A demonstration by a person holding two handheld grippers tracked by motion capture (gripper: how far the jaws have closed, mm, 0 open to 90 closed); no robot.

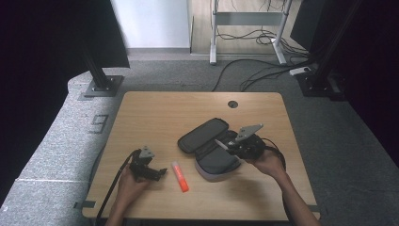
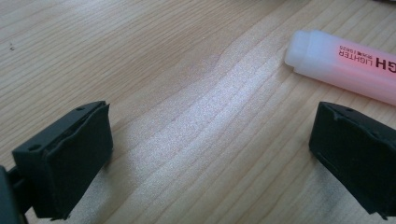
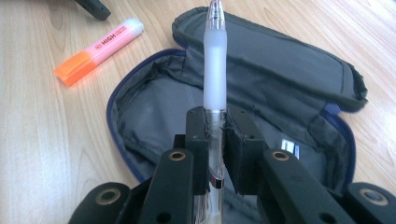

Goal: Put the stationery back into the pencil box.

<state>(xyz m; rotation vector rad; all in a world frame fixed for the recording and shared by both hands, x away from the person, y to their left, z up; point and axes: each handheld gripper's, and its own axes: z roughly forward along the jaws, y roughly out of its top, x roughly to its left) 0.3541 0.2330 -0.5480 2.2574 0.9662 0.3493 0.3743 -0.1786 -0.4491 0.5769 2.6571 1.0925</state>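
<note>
Wooden table point(image 1: 155, 113) on grey carpet point(image 1: 61, 136)

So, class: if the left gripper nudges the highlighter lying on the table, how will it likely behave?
The highlighter looks like stiff, light plastic, so it should probably slide easily on the smooth wooden table. Its flattish body suggests it may skid or pivot rather than roll. The left gripper beside it stands open.

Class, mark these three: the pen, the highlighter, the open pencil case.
pen point(image 3: 215, 56), right gripper view, frosted grip.
highlighter point(image 1: 179, 176), high view, mid-barrel.
pencil case point(image 3: 280, 60), right gripper view, opened lid.
</note>
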